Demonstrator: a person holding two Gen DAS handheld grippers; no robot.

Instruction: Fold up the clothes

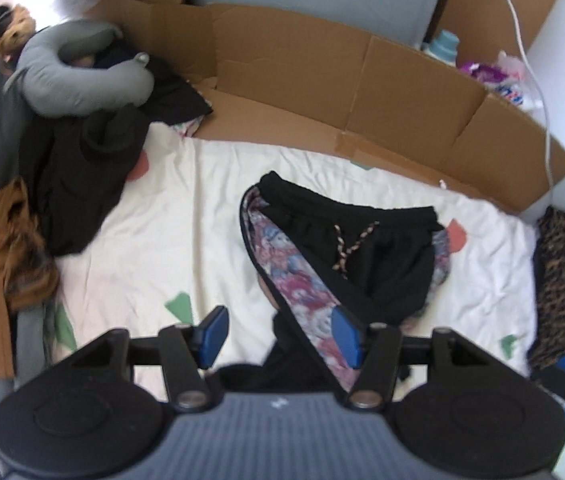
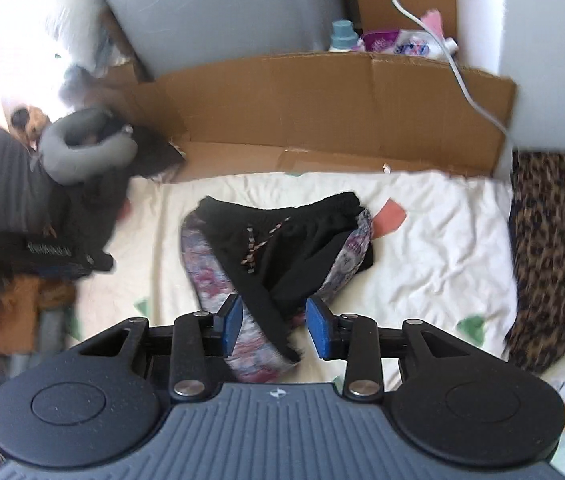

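Black shorts (image 1: 366, 256) with floral side panels and a braided drawstring lie rumpled on the white sheet (image 1: 170, 208), waistband toward the far side. My left gripper (image 1: 280, 338) is open above the near left leg hem; the floral panel runs past its right pad (image 1: 344, 336). In the right wrist view the shorts (image 2: 282, 240) lie ahead, and my right gripper (image 2: 274, 326) is open with the near leg end between its blue pads, not pinched.
A pile of dark and brown clothes (image 1: 78, 184) and a grey neck pillow (image 1: 78, 76) lie at the left. Flattened cardboard (image 1: 322, 92) lines the far edge. A leopard-print cloth (image 2: 554, 256) lies at the right. A white cable (image 2: 442, 44) hangs at the back.
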